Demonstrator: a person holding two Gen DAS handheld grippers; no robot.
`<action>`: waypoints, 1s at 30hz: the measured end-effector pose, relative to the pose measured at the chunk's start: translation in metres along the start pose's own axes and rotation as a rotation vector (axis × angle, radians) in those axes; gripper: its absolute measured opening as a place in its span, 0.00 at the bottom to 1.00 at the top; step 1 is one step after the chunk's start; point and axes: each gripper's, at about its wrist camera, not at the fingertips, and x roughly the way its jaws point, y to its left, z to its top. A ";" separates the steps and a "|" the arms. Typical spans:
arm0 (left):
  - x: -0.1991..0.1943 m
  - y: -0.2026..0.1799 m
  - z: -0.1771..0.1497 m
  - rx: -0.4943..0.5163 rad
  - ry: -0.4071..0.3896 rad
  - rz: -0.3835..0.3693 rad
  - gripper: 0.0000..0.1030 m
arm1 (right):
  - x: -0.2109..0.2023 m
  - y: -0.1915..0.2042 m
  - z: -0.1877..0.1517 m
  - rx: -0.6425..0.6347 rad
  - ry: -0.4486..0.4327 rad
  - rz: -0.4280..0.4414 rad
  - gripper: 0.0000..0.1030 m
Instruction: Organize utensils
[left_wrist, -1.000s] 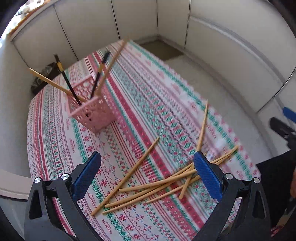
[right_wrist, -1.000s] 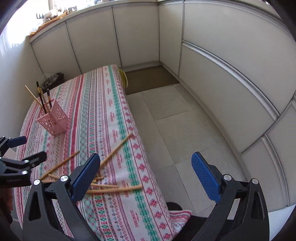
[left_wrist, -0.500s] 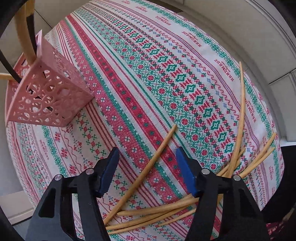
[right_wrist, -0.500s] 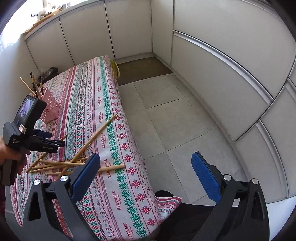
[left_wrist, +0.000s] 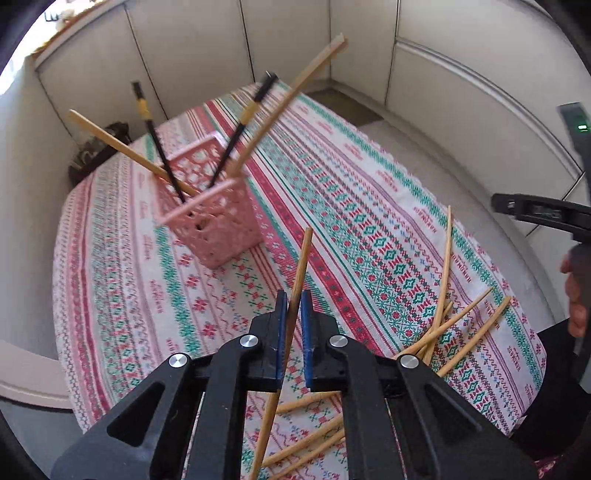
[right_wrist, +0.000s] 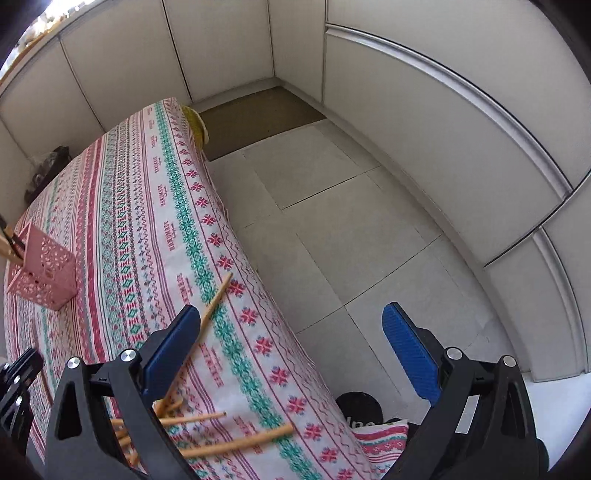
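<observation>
Left hand-held gripper (left_wrist: 290, 308) just closed, clamped on a wooden chopstick (left_wrist: 301, 264), right hand-held gripper (right_wrist: 291, 345) wide apart, empty

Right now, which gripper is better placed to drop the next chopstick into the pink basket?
Left. The left gripper has its jaws shut on a wooden chopstick, with the pink basket just ahead. The right gripper is open and empty, near the table edge, farther from the basket.
</observation>
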 end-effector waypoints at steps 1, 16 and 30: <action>-0.012 0.004 -0.003 -0.008 -0.028 0.016 0.06 | 0.007 0.004 0.004 0.011 0.020 -0.006 0.93; -0.146 0.006 -0.005 -0.100 -0.285 0.107 0.05 | 0.058 0.075 -0.006 0.017 0.171 -0.027 0.09; -0.189 0.010 -0.006 -0.233 -0.406 0.042 0.05 | -0.080 0.061 -0.058 -0.190 -0.182 0.189 0.05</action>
